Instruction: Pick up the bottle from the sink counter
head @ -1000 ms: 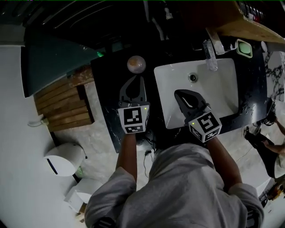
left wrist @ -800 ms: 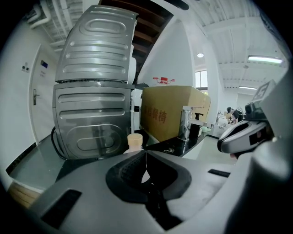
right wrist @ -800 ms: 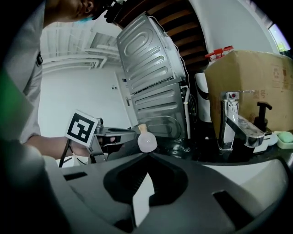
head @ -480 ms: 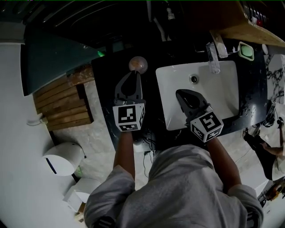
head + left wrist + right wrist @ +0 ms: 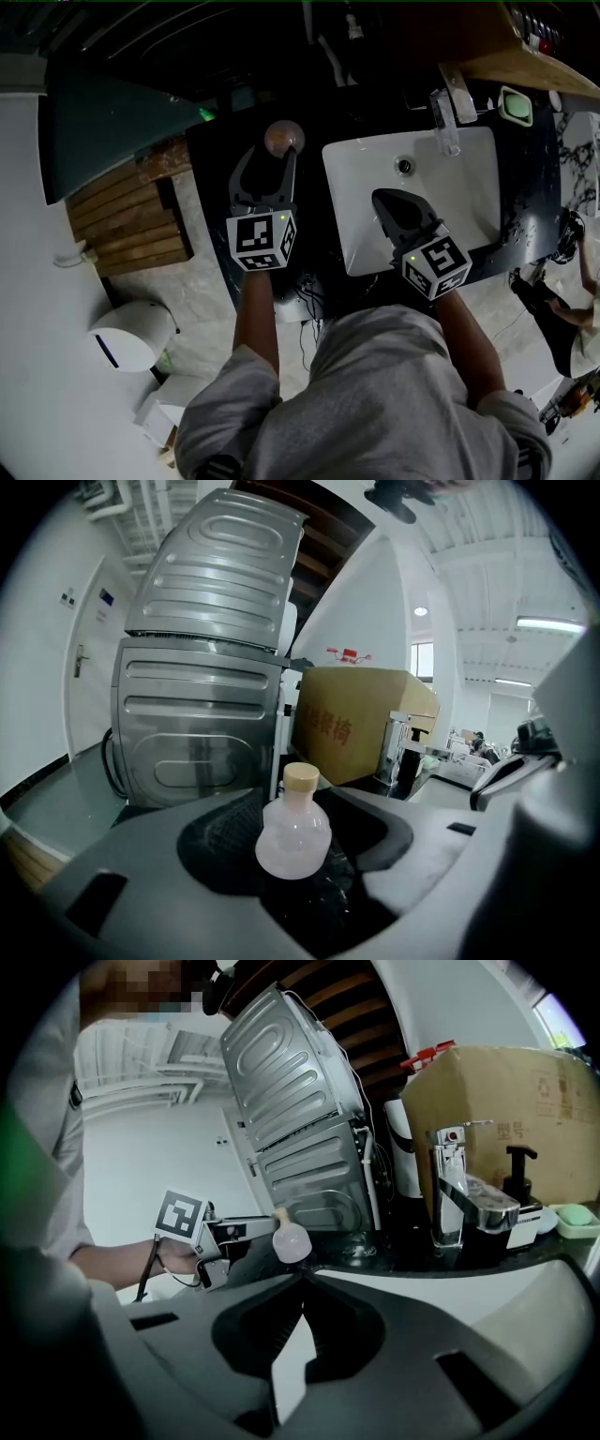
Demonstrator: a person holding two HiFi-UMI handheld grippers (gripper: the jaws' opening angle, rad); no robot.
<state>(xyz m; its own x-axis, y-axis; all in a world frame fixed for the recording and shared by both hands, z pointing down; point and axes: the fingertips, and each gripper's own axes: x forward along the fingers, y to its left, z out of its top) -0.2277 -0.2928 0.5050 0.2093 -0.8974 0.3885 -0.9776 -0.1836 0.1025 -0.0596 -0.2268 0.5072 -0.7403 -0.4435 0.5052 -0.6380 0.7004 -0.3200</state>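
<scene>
A small round pale-pink bottle [image 5: 284, 138] with a tan cap stands upright on the black sink counter [image 5: 214, 187], left of the basin. My left gripper [image 5: 269, 156] reaches up to it, its jaws opening. In the left gripper view the bottle [image 5: 293, 832] sits between the spread fingers of that gripper [image 5: 295, 860], and the pads do not press on it. My right gripper [image 5: 385, 200] hangs shut over the white basin, holding nothing. From the right gripper view [image 5: 300, 1283] the bottle [image 5: 292, 1239] shows at the tip of the left gripper [image 5: 236, 1232].
The white sink basin [image 5: 459, 192] fills the counter's right part, with a chrome faucet [image 5: 445, 117] and a green soap dish [image 5: 515, 101] behind it. A cardboard box [image 5: 361, 719] and a ribbed metal appliance [image 5: 202, 696] stand behind the bottle. Wooden slats [image 5: 127, 220] lie at left.
My left gripper has moved forward to the bottle and its jaws have spread from shut to wide apart. The right gripper has stayed over the basin.
</scene>
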